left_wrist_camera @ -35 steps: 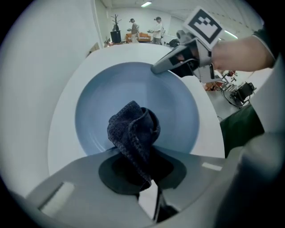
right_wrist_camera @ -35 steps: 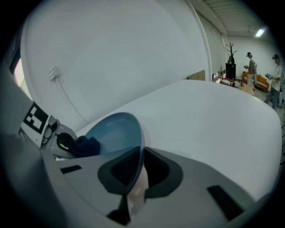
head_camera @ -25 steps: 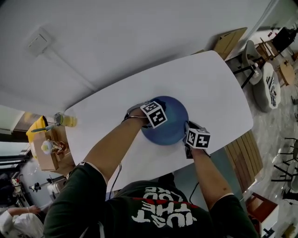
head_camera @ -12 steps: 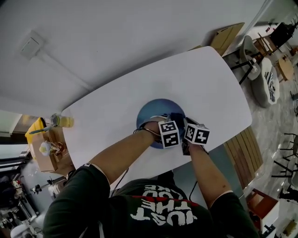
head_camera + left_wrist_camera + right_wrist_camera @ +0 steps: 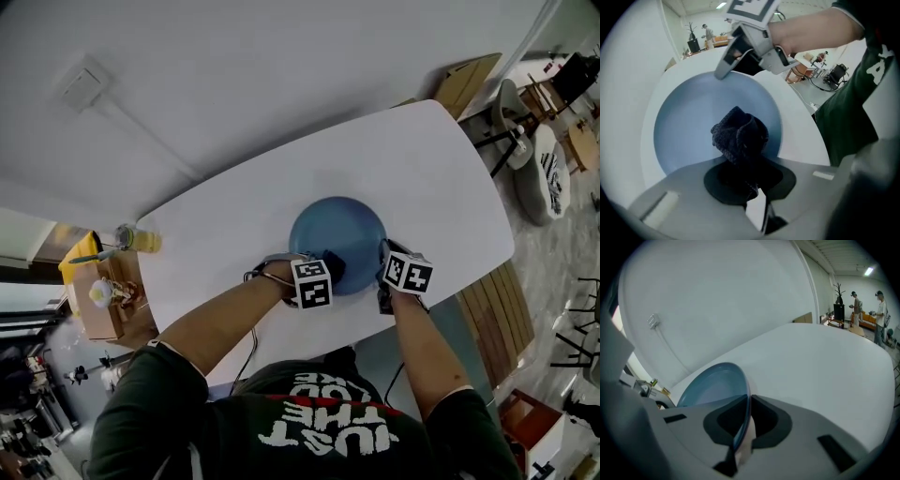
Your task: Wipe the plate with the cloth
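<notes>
A blue plate [image 5: 349, 230] lies on the white table [image 5: 225, 234]. My left gripper [image 5: 328, 270] is shut on a dark bunched cloth [image 5: 739, 136] and points steeply down over the plate's near-left rim. The left gripper view shows the cloth resting on the plate's blue inside [image 5: 689, 126]. My right gripper [image 5: 383, 258] is shut on the plate's right rim. In the right gripper view that thin rim [image 5: 742, 413] runs between the two pads, and the plate [image 5: 710, 385] spreads out to the left. My right gripper [image 5: 750, 47] also appears at the top of the left gripper view.
A bottle of yellow liquid [image 5: 137, 241] stands at the table's left end, next to a cardboard box [image 5: 94, 305] on a low stand. Wooden furniture [image 5: 489, 309] sits beside the table's right end. Two people [image 5: 857, 303] stand far off in the room.
My left gripper carried the cloth from the plate's far-left part across to the near side beside the right gripper, then back left along the near rim. The right gripper kept its hold.
</notes>
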Demonstrator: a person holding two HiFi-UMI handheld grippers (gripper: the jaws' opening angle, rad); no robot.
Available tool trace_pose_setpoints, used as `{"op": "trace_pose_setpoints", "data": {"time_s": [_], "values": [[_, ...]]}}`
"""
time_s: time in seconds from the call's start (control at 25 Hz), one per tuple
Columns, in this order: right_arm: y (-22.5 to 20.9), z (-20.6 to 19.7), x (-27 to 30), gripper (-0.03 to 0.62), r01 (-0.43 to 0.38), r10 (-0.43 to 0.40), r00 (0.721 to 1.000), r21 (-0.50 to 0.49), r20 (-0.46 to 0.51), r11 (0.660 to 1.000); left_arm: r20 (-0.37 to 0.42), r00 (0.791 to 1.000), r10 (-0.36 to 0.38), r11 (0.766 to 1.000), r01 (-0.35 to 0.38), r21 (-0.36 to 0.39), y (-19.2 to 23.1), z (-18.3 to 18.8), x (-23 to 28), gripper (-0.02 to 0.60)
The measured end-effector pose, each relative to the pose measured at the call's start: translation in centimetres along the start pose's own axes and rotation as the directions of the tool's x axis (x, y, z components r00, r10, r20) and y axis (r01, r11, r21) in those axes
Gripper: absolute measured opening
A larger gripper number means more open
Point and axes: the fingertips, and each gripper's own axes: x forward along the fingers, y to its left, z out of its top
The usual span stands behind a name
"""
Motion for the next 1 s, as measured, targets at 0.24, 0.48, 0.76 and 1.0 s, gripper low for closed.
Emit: {"op": "trace_pose_setpoints", "data": {"time_s": [0.24,0.48,0.76,1.0], "values": [[0.9,-0.5,0.0,0.026,0.009,-0.009,1.0,-0.036,-0.007,0.999,-0.008,0.998,0.064,0.988,-0.064,-0.141,5.2,-2.8,-0.9,0.049],[1.5,-0.8,-0.1,0.028,0.009,-0.009,1.0,-0.036,-0.009,0.999,-0.02,0.983,0.185,0.946,-0.183,-0.266,11.2,-2.5,-1.4,0.049],[1.3,-0.9,-0.3,0.029,0.012,-0.012,1.0,0.001,-0.007,1.0,0.014,0.961,0.277,0.923,-0.263,-0.28,14.0,2.0,-1.2,0.049],[0.4,-0.2,0.1,0.026,0.03,-0.03,0.999,0.045,0.017,0.999,0.08,0.971,0.225,0.968,-0.213,-0.132,7.2,6.2,-0.1,0.049]]}}
